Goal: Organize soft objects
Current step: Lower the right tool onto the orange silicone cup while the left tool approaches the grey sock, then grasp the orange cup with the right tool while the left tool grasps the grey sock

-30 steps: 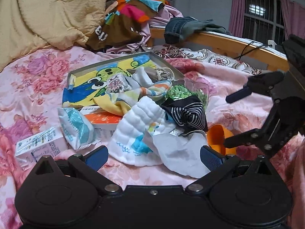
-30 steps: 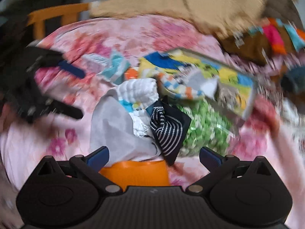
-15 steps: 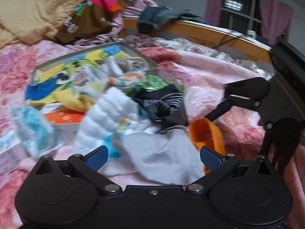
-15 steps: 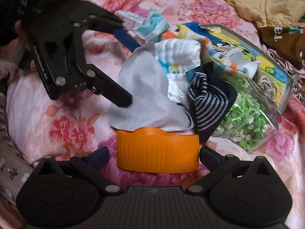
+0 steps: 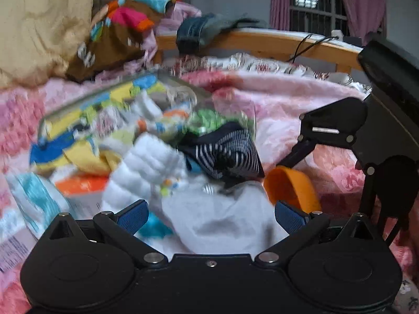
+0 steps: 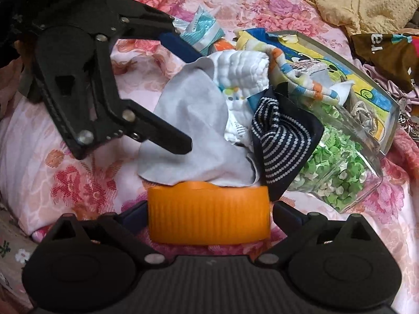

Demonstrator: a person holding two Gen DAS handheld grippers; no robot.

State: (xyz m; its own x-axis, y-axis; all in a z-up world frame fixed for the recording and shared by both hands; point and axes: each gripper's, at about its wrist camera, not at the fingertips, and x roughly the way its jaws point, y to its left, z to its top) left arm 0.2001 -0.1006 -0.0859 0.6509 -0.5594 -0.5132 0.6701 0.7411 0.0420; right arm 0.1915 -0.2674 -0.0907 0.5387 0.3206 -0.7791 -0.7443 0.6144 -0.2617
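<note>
I am working over a bed covered by a pink floral bedspread [image 6: 78, 183], with a tan quilt [image 6: 361, 0] bunched at its far edge and a wooden bed rail [image 5: 275, 43] beyond, below a barred window [image 5: 316, 7] with pink curtains. The near left part of the bedspread lies bare; the middle is crowded. My left gripper [image 5: 210, 216] is spread wide and holds nothing, its blue pads either side of a pale grey cloth [image 6: 193, 120]. My right gripper [image 6: 209, 216] has its fingers against both ends of a ribbed orange cup [image 6: 209, 214] lying on its side; I cannot tell whether it is gripping. The soft pile sits mid-bed, just beyond the cup: the grey cloth in front, a white quilted cloth [image 6: 243, 68] behind it, a navy striped cloth [image 6: 282, 141] to the right. A clear jar of green bits [image 6: 340, 167] touches the navy cloth, and a cartoon-printed tray [image 6: 366, 83] holds more cloth behind. The left view is blurred.
</note>
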